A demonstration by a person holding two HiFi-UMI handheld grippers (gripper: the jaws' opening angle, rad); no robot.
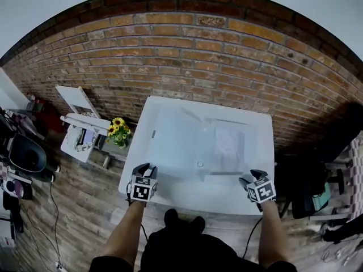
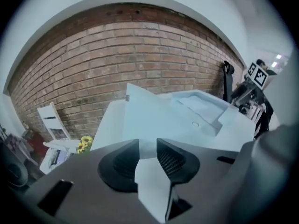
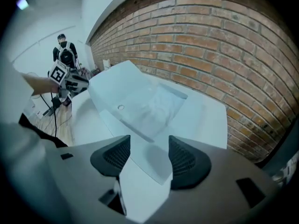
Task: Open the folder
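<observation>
Nearest the camera in the head view, the person's two forearms reach to the near edge of the white counter (image 1: 187, 196).

The left claw (image 1: 146, 170) sits at the near left corner of the counter. In the left gripper view, the left claw (image 2: 147, 154) stands narrow, with a slim gap between its pads. Only pale surface shows in the gap, and nothing is gripped.

The right claw (image 1: 253, 178) sits at the near right edge. In the right gripper view, the right claw (image 3: 149, 155) stands wide. A near corner of the translucent folder (image 3: 145, 107) lies in the gap, and the pads do not press on it.

The folder (image 1: 193, 140) lies flat on the middle of the counter, between the two claws and just beyond them. Its round snap button (image 1: 199, 164) is near the folder's near edge.

To the left of the counter, sunflowers (image 1: 118, 130) stand above the wood floor (image 1: 85, 208). Behind everything runs a brick wall (image 1: 187, 55).
</observation>
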